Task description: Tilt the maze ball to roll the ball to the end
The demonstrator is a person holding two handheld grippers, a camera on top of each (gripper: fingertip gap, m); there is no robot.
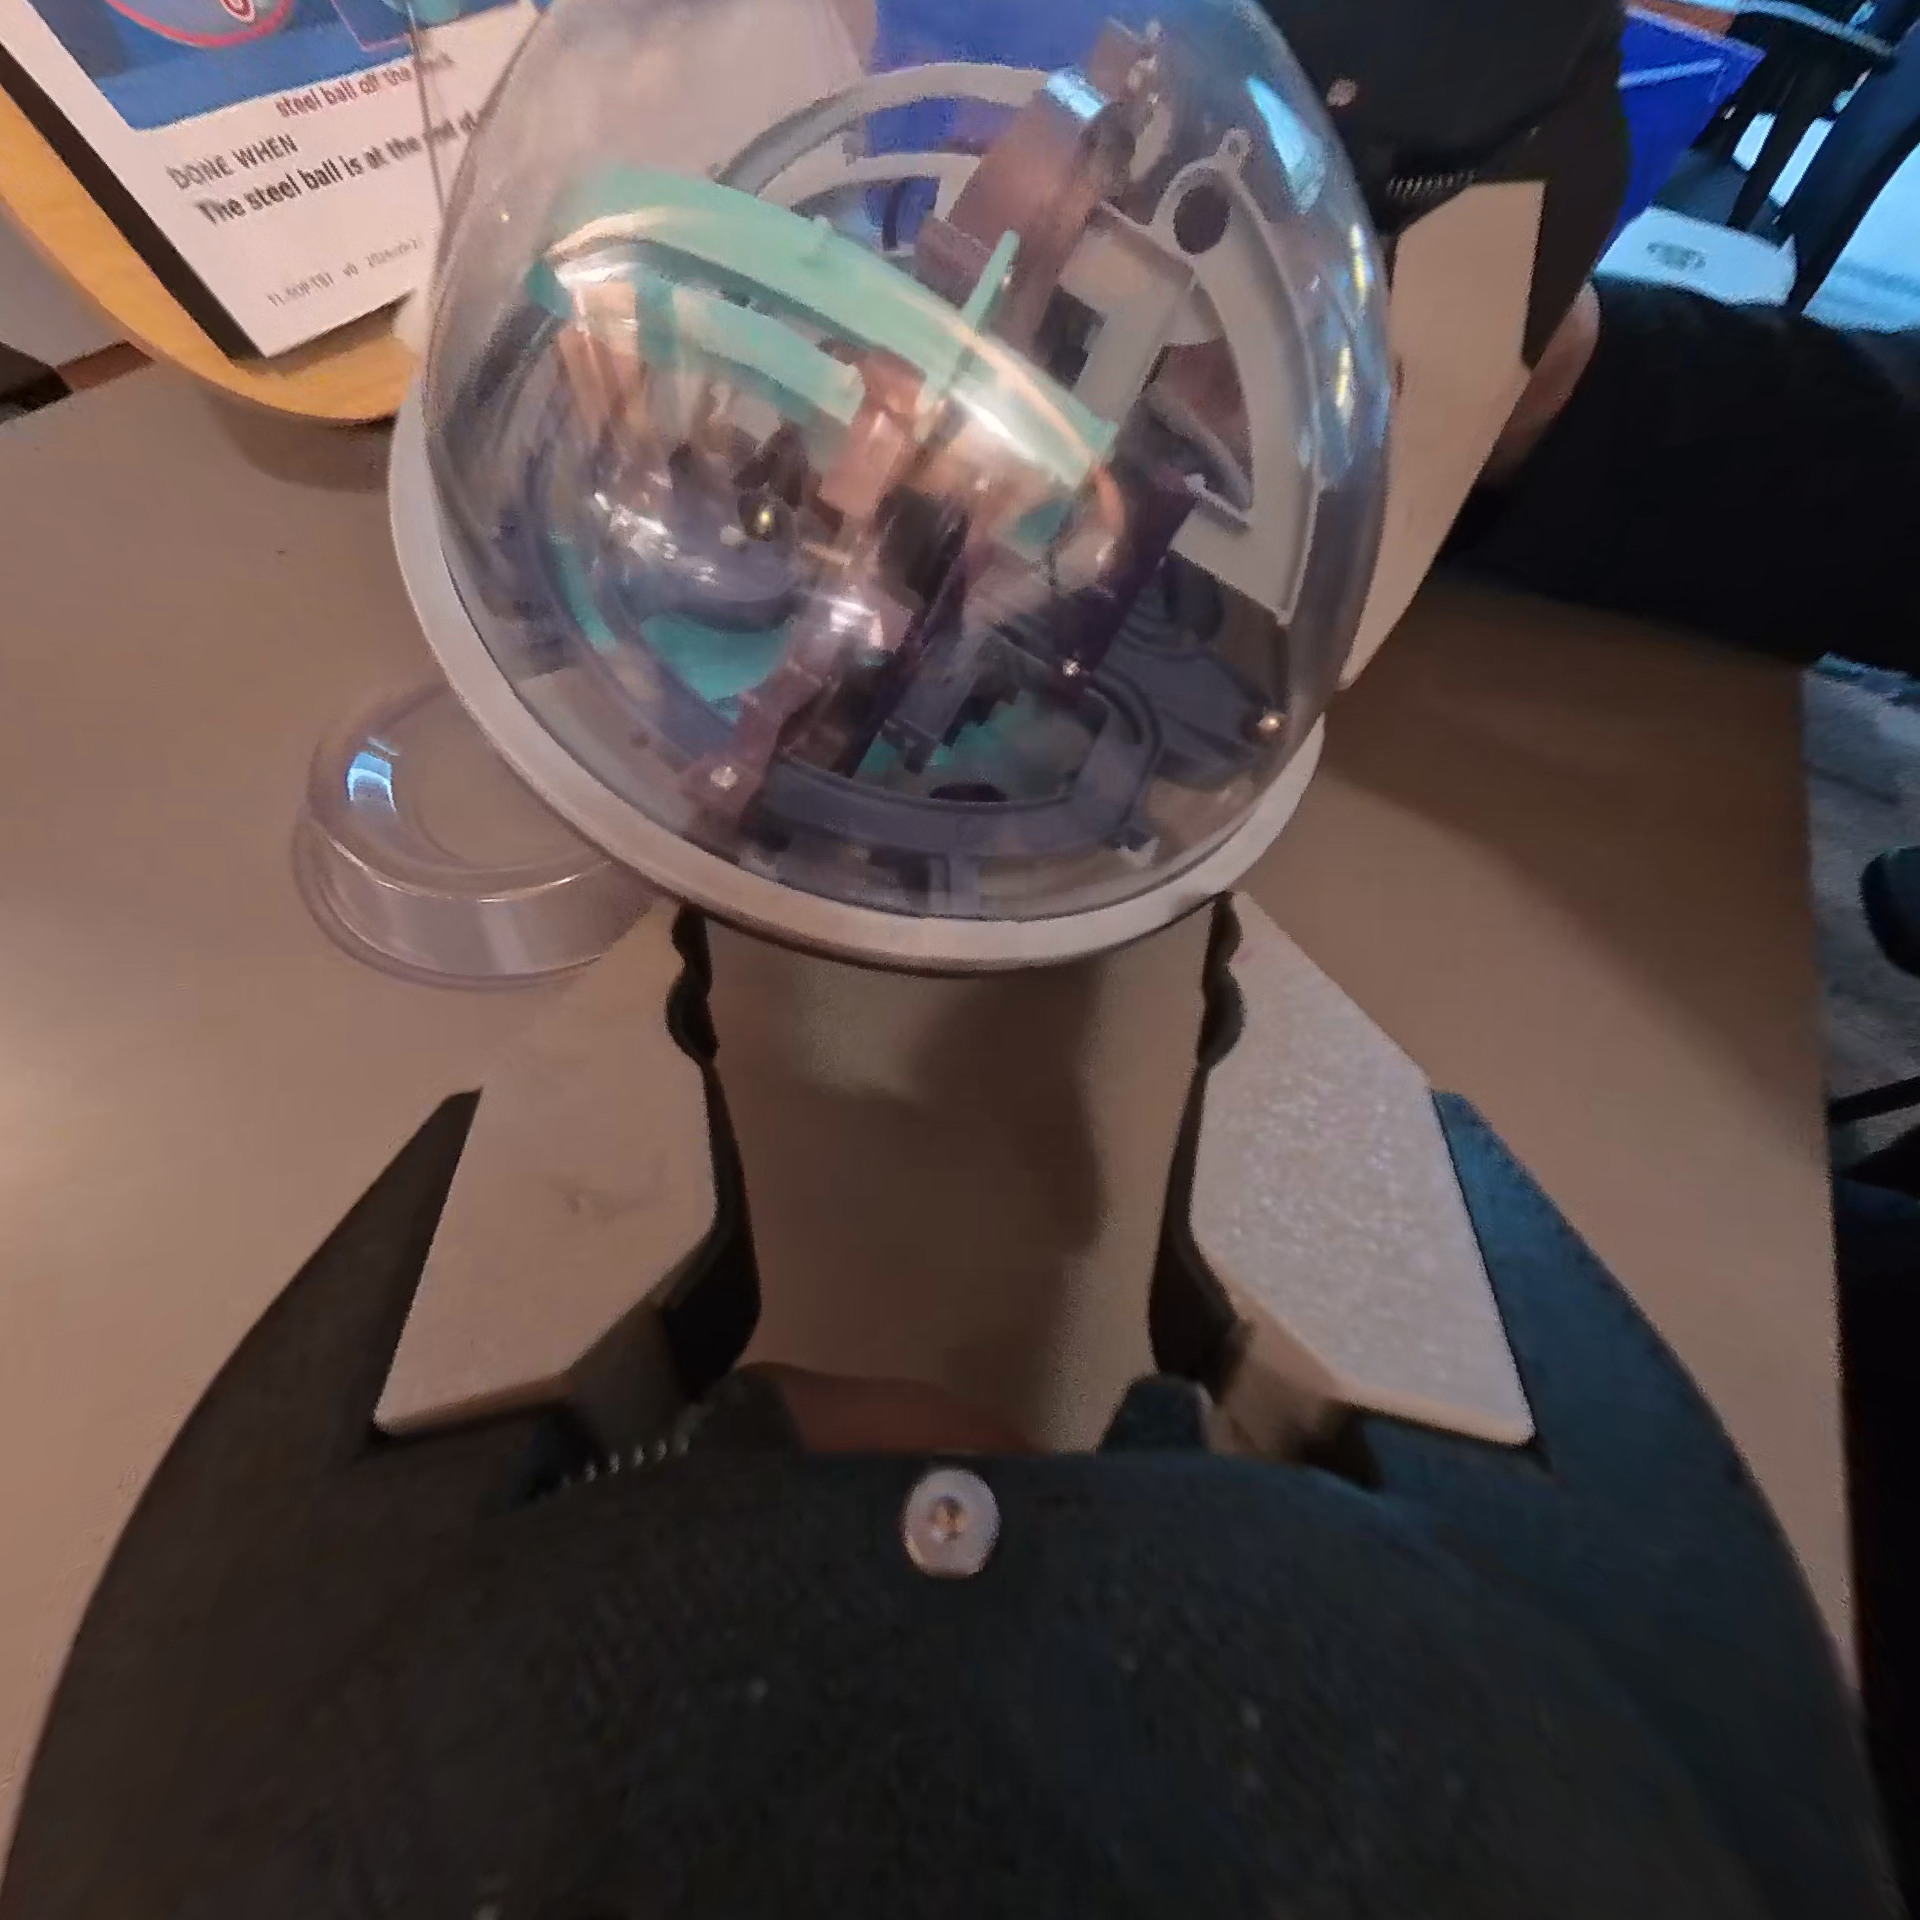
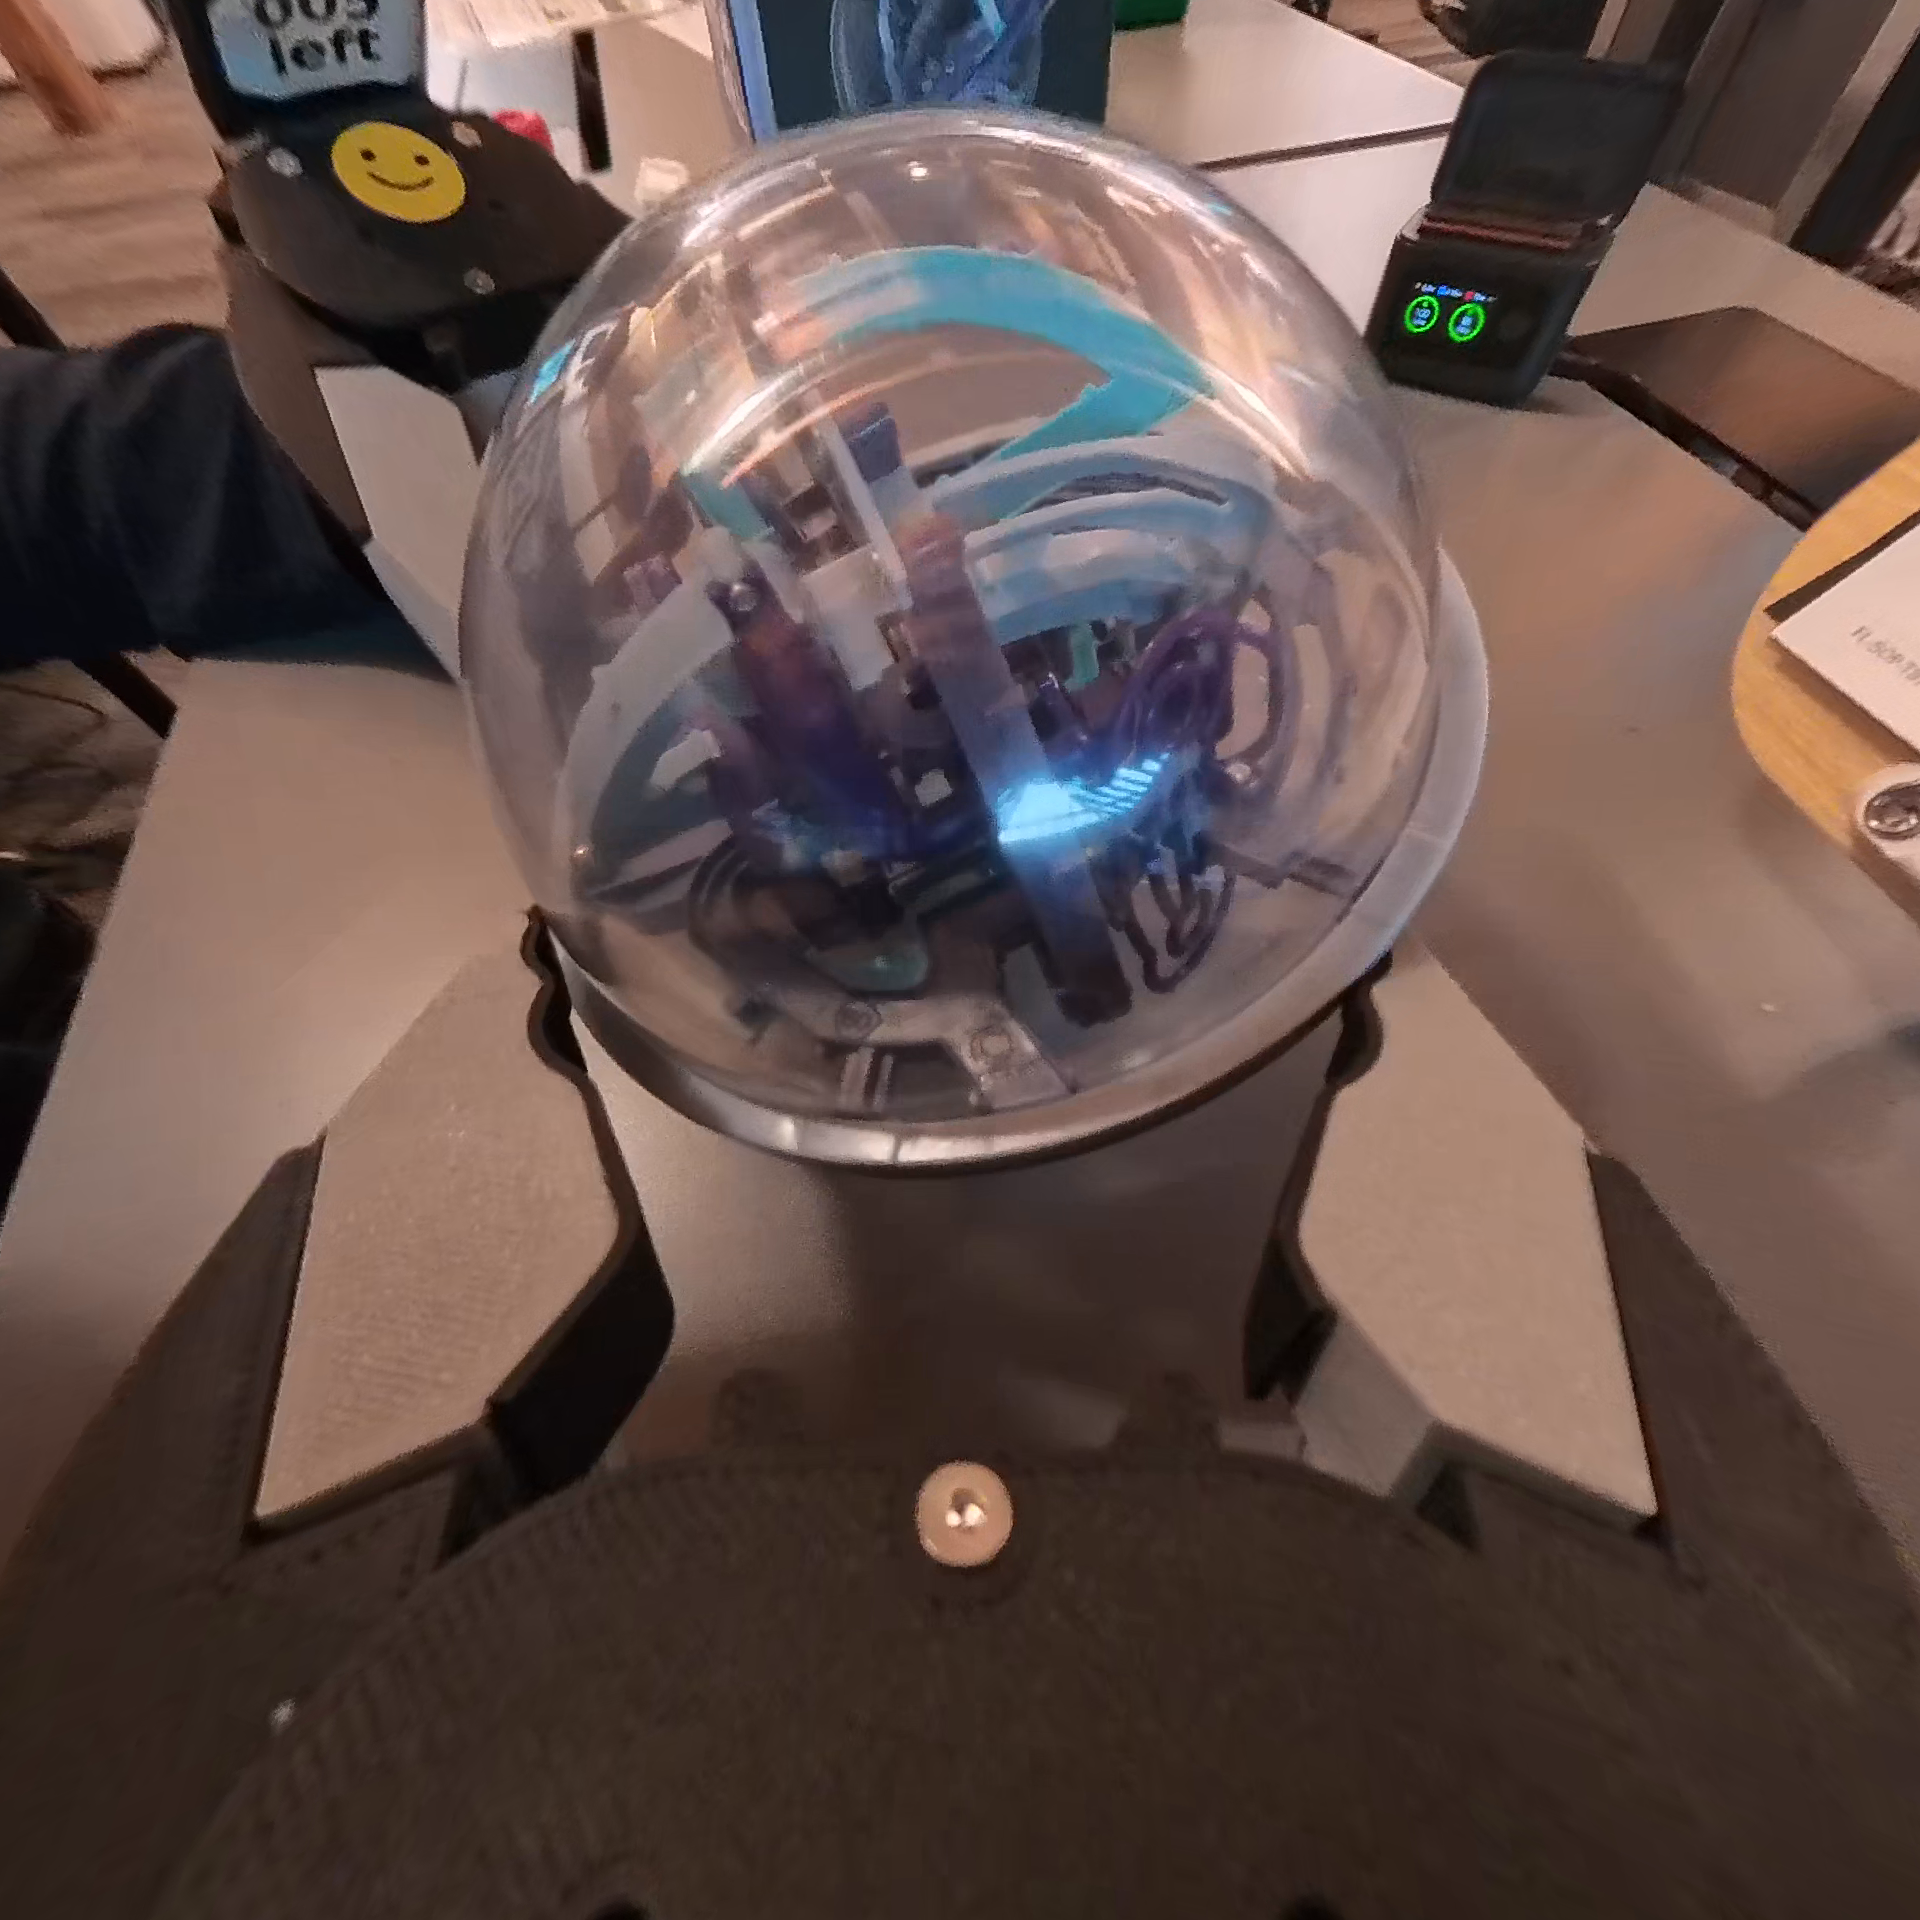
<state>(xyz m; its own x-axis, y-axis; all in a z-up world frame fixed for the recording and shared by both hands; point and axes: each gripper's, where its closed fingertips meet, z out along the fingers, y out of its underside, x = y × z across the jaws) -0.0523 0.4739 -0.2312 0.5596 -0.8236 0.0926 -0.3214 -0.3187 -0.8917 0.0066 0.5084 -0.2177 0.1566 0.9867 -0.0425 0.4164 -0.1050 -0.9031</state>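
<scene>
The maze ball is a clear sphere with teal, purple and grey tracks inside and a white band around its middle. It is held up off the tan table and tilted. My left gripper is shut on its near side. My right gripper is shut on the opposite side of the ball. A small shiny ball glints among the tracks near the centre; I cannot tell which track it is on. The left gripper's body with a yellow sticker shows behind the sphere in the right wrist view.
A clear round plastic stand lies on the table under the ball's left side. A printed sheet on a wooden board is at the far left. A black device with a lit screen stands at the far right. A person's dark sleeve is at the left.
</scene>
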